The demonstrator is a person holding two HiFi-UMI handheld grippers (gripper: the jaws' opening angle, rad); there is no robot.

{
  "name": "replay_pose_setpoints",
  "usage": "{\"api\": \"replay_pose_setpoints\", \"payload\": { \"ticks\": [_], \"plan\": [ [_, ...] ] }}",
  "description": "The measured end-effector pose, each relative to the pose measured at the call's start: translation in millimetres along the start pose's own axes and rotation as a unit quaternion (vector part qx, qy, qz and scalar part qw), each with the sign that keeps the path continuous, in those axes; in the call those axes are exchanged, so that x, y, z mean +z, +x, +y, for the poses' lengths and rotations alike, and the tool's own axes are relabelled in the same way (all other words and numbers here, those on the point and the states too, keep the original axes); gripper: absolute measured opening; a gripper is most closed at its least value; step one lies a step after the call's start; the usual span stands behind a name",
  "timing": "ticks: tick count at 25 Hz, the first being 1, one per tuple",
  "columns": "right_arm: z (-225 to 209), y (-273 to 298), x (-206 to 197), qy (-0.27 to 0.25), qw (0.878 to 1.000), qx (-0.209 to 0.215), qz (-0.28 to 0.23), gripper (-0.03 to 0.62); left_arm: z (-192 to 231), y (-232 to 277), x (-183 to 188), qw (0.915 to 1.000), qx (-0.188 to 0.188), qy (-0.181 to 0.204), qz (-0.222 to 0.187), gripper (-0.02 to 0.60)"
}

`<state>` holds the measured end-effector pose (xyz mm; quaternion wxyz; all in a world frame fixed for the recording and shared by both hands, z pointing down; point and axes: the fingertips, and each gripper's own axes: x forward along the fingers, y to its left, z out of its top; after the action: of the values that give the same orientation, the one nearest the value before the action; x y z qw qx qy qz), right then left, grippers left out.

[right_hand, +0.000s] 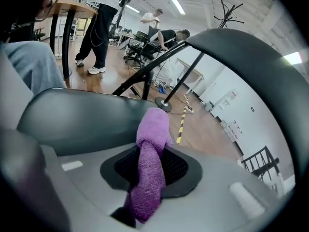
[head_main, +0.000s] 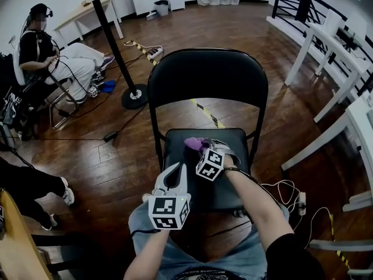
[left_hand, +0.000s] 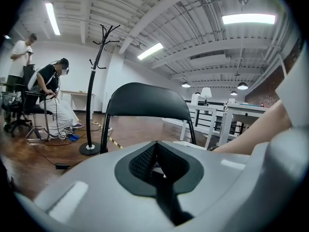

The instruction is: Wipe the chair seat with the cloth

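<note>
Right gripper view has the right tool [right_hand: 153, 146] clamped on the purple cloth [right_hand: 147, 178]. The cloth runs up between the jaws as a rolled strip and bulges in a wad past their tips. Gripped this way, soft fabric leads and the hard jaws sit behind it, so I judge the wad is meant to be the part that rubs. In the head view this tool angles down over the rear half of the chair seat [head_main: 228, 185], with the cloth close to the backrest [head_main: 207, 77]. Whether the wad presses on the seat or hangs just above it I cannot tell.

The left tool [head_main: 175, 177] has its jaws closed together on nothing. It sits near the seat's front left corner, apart from the cloth. It is probably parked out of the wiping path, or placed ready to steady the chair.

The seat is black, padded and smooth with a dull sheen, so the cloth should slide easily, and most of it looks not yet covered. The chair stands on a dark wooden floor [head_main: 233, 31]. Behind it are striped tape [head_main: 204, 111], a coat stand [head_main: 111, 37] and a power strip [head_main: 154, 52]. A seated person [head_main: 52, 60] is at the left, white counters [head_main: 315, 45] stand at the right, and a black railing [head_main: 291, 2] is beyond.
</note>
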<state>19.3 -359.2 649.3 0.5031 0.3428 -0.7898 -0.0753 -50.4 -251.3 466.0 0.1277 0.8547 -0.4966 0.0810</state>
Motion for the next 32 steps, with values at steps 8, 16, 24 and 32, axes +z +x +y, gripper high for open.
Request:
{"api": "replay_pose_setpoints", "payload": {
  "ticks": [8,16,24,32],
  "plan": [
    [67,-45,-3,0.009,0.999,0.021,-0.023,0.086,-9,-20,-7,0.9999,0.004,-0.011,-0.002,0.005],
    [130,-95,-7,-0.010,0.998,0.025,-0.049,0.086,-21,-33,-19,1.0000,0.008,-0.003,0.001,0.005],
    [181,-132,-4,-0.019,0.997,0.041,-0.064,0.087,-36,-34,-26,1.0000,0.002,-0.002,0.002,0.005],
    [200,-137,-5,-0.017,0.996,0.050,-0.068,0.087,-36,-37,-24,1.0000,0.005,0.000,0.001,0.005]
  ]
}}
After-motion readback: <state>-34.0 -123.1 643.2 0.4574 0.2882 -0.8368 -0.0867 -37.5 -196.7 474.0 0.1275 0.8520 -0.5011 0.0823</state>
